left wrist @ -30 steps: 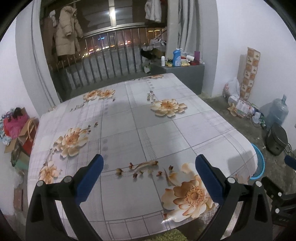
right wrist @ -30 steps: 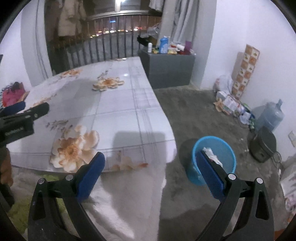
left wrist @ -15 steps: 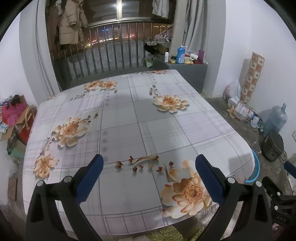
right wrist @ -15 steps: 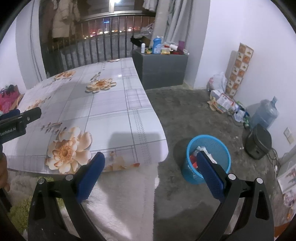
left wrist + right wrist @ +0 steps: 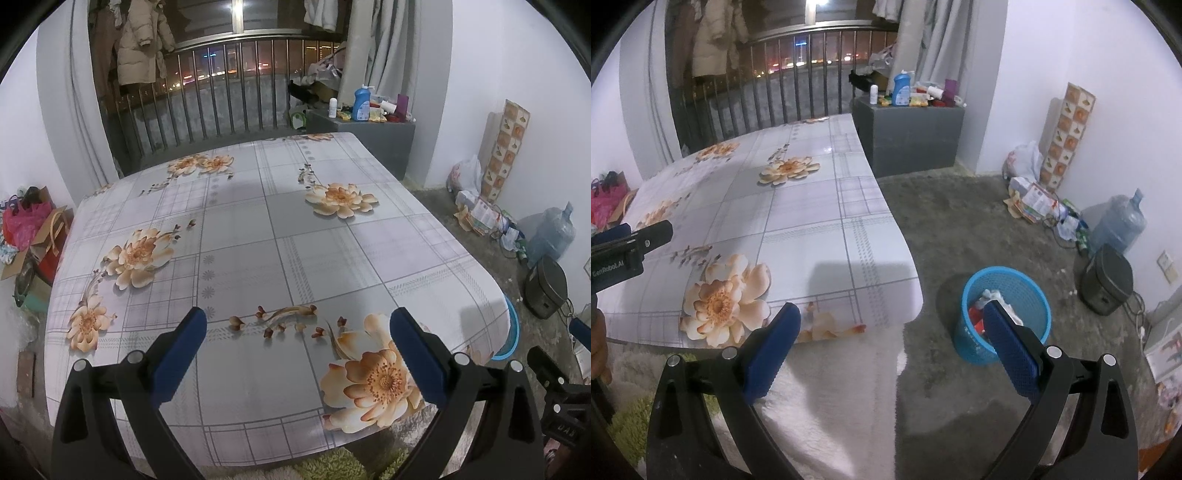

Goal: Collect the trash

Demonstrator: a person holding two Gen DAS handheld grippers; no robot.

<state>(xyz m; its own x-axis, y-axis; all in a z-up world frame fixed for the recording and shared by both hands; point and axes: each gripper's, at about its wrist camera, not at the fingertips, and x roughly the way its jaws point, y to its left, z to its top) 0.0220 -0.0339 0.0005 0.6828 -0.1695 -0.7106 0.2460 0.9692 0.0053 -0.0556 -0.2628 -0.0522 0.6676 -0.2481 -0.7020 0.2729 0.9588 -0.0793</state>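
Left gripper (image 5: 295, 354): blue-padded fingers spread wide, nothing between them, held above the near edge of the table (image 5: 240, 229). The table carries a grey-and-white checked cloth printed with peach flowers; its visible surface bears only the cloth. Right gripper (image 5: 890, 350): fingers likewise spread wide and empty, held over the white shaggy rug (image 5: 827, 406) just off the table's near right corner. Blue plastic wastebasket (image 5: 1006, 314) stands upright on the grey concrete floor (image 5: 960, 221), beside that corner and partly behind the right gripper's right finger pad (image 5: 1008, 350). Inside the basket: crumpled white pieces and some red items, too small to identify further. In the left wrist view only a sliver of the basket's blue rim (image 5: 511, 332) shows past the table corner. In the right wrist view the left gripper's black body enters from the left edge, over the near left part of the table, with a hand (image 5: 598, 347) partly visible below it. Against the right wall: a patterned tile-print carton (image 5: 1067, 136) standing upright, a white plastic bag (image 5: 1023, 162) and a pile of printed paper packaging (image 5: 1034, 199) at its foot, a large blue water jug (image 5: 1123, 225), and a dark round appliance (image 5: 1106, 280) near a wall socket. Behind the table: a grey cabinet (image 5: 908, 140) with a blue detergent bottle (image 5: 900, 88) and assorted small items on top, a metal balcony railing (image 5: 207, 107), a beige padded coat (image 5: 140, 48) hanging above it, grey curtains (image 5: 391, 51). By the left wall: a pink bag (image 5: 26, 221) and brown paper bags (image 5: 51, 240) on the floor.
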